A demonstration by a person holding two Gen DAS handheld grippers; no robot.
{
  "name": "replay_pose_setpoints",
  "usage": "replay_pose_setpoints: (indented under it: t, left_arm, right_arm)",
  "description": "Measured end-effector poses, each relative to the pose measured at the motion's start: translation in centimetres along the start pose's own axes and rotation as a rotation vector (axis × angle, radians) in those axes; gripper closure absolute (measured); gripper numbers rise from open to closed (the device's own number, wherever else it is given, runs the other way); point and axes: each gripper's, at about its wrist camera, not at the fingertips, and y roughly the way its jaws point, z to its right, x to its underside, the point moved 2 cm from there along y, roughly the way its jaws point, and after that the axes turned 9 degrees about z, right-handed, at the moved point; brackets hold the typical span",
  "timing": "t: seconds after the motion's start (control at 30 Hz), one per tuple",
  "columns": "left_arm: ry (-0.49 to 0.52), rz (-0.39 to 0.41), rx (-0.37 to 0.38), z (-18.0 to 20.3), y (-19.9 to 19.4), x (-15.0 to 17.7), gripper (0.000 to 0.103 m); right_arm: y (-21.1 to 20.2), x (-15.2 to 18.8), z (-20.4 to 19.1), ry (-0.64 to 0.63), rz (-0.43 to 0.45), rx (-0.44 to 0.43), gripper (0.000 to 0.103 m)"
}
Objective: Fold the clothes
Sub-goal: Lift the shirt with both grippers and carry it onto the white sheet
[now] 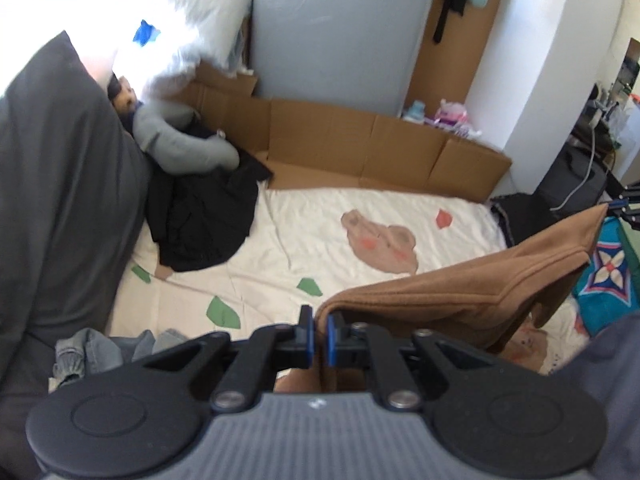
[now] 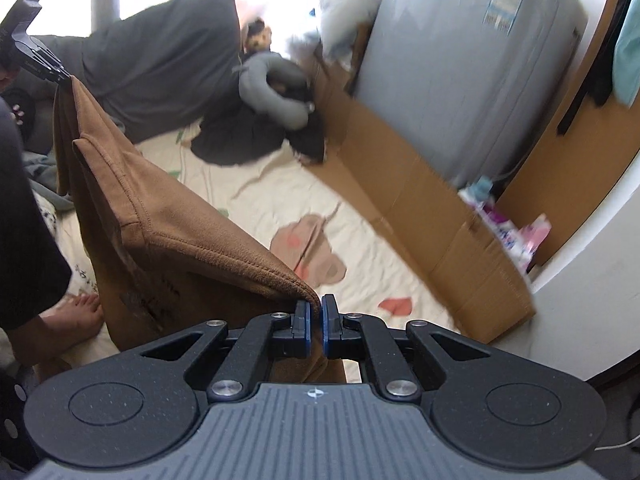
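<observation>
Left tool (image 1: 319,325) clamped on one corner of the brown garment (image 1: 460,292); right tool (image 2: 316,309) clamped on the other. Garment is stretched between them, lifted above the bed (image 1: 280,240), lower part hanging. Black clothing pile (image 1: 204,216) on the bed at 10 o'clock in left view; jeans (image 1: 92,352) at 8 o'clock.

Plain tan-brown garment (image 1: 460,300). Cream bedsheet (image 1: 280,248) printed with brown bears, green leaves and red hearts. Black clothes (image 1: 204,216) at ten o'clock, beside a dark grey pillow (image 1: 60,180). Brown cardboard (image 1: 380,148) at twelve. Blue-padded black fingers (image 2: 303,320).
</observation>
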Motion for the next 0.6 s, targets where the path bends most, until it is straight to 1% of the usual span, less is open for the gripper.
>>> replay_pose_setpoints:
  t: [0.27,0.5,0.6]
  left_arm:
    - [-0.039,-0.064,-0.004,-2.9,8.7,1.7,0.096]
    - [-0.049,-0.074,-0.016,-6.1,16.2,2.0,0.096]
    - [-0.04,-0.076,-0.016,-7.4,19.5,1.5,0.096]
  right_arm:
    - [9.7,2.5,1.8,0.038,-0.095,-0.012,0.1]
    - [17.9,3.3,4.1,0.06,-0.143,0.006,0.1]
    - [21.5,3.5,5.3,0.072,-0.164,0.012,0.1]
